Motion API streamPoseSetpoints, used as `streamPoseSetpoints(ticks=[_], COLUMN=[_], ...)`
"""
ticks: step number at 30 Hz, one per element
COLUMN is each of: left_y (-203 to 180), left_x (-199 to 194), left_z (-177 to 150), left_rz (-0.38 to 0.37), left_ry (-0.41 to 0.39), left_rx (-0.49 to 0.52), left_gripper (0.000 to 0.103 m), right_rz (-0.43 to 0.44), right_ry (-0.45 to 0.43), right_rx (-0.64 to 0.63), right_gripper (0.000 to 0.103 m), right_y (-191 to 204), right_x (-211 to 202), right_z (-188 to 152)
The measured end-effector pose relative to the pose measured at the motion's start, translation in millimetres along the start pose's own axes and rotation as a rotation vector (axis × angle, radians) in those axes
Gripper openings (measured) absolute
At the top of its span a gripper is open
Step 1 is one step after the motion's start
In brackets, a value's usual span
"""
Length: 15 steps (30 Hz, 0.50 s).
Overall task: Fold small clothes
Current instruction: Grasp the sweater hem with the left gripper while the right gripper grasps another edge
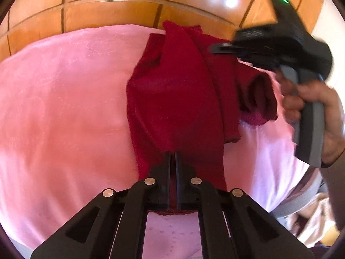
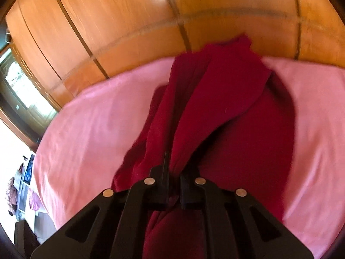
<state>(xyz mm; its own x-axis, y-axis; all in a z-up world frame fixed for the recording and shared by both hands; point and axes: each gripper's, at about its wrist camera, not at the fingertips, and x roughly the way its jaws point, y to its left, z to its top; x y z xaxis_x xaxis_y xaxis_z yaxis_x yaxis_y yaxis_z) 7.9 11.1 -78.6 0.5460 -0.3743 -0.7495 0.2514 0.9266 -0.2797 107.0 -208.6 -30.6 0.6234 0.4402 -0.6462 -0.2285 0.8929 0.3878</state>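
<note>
The dark red knitted garment (image 1: 172,99) lies on a pink patterned bedspread (image 1: 64,99). Its long axis runs away from the left gripper (image 1: 172,154) toward the orange wooden wardrobe panels (image 1: 112,10) at the far edge of the bed.

The left gripper's jaws are pinched together on the garment's near hem, with red cloth showing between the black fingers (image 1: 166,172).

The right gripper (image 2: 172,172) is likewise clamped: a bunched ridge of the same red fabric (image 2: 215,112) rises out of its fingers and is drawn taut. In the left wrist view this tool (image 1: 217,48) sits over the garment's far right side, carried by a person's hand (image 1: 312,112).

Judgement: both ends are gripped, left near and right far. The coming fold turns on carrying the right-hand edge across or along that long axis.

A loose sleeve or rolled flap (image 1: 258,99) lies just right of the body and may drag or bunch. Nothing else is on the spread. Both frames are motion-blurred, so the exact fold lines are uncertain.
</note>
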Motion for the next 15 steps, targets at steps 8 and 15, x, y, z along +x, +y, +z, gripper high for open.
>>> streamPoseSetpoints(ticks=[8, 15], left_y=[47, 123], left_x=[-37, -38], left_z=[52, 134], left_rz=[0.046, 0.261], left_ry=[-0.156, -0.253], left_rx=[-0.128, -0.251], left_gripper=[0.002, 0.001], right_rz=[-0.231, -0.537], right_ry=[-0.199, -0.172], right_rx=[0.064, 0.176], right_gripper=[0.006, 0.006], right_y=[-94, -212], right_x=[-95, -94], right_z=[34, 69])
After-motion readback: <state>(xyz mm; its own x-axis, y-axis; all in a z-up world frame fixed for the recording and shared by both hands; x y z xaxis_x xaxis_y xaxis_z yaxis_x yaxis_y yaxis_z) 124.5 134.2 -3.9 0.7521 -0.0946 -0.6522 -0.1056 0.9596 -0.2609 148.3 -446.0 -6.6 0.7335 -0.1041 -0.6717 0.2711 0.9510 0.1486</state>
